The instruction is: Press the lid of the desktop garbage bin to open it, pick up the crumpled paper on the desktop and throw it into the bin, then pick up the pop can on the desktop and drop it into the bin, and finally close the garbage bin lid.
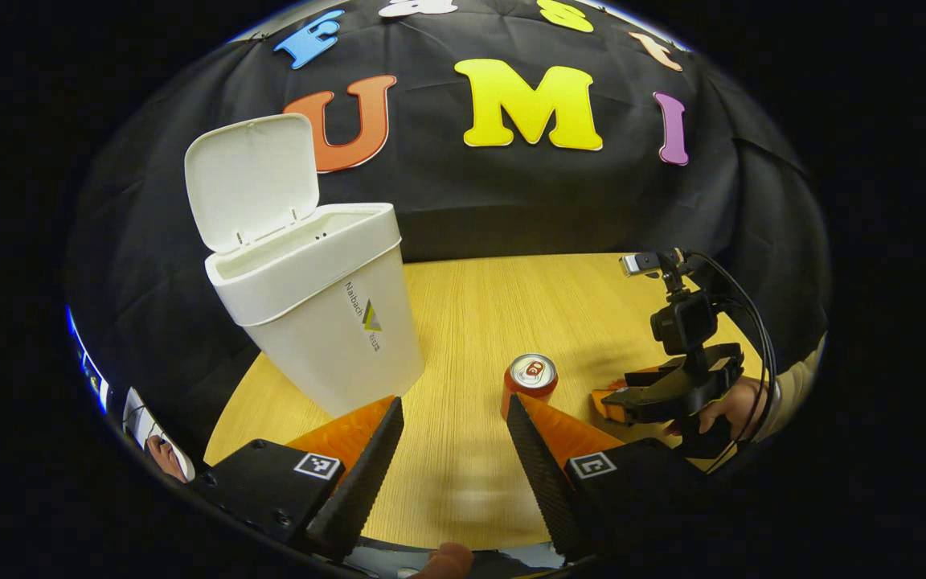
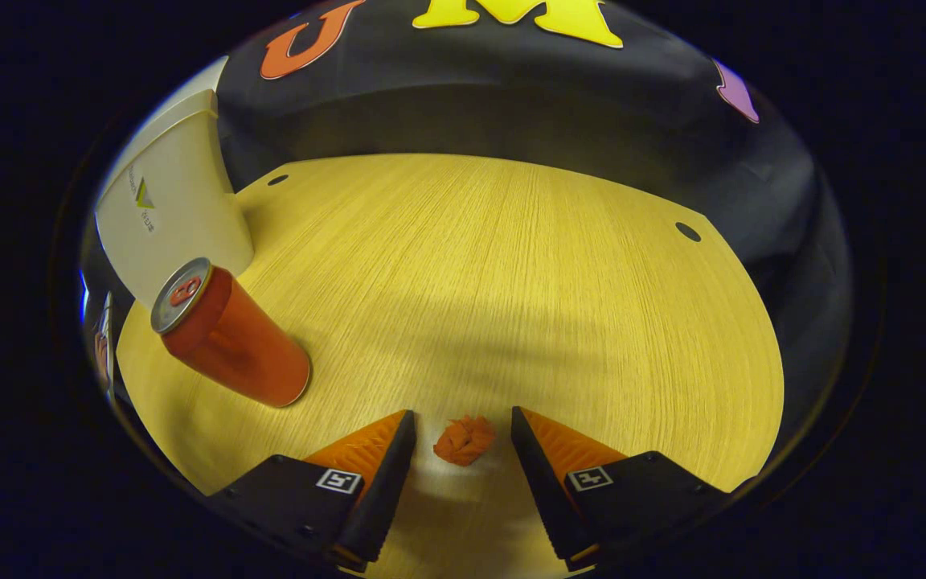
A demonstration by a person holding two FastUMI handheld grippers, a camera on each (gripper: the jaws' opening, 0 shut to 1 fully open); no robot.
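Two hand-held grippers are seen over a wooden worktop (image 2: 511,265). In the right gripper view, the right hand-held gripper (image 2: 463,438) is held low over the worktop with its jaws spread wide, and the crumpled paper (image 2: 464,440) is seen lying on the worktop between the two fingertips, touched by neither. The pop can (image 2: 226,334) is stood upright on the worktop off to that view's left, with the white garbage bin (image 2: 174,217) just behind it.

In the left gripper view, the left hand-held gripper (image 1: 455,418) is also held wide open, with nothing between its fingers. The garbage bin (image 1: 326,322) is seen at the left of the worktop (image 1: 479,314), its lid (image 1: 252,181) swung up and back so that the mouth is left open. The pop can (image 1: 530,383) is seen just beyond the right-hand finger, and further right the right hand-held gripper (image 1: 604,402) is gripped by a hand (image 1: 732,406) close to the worktop.
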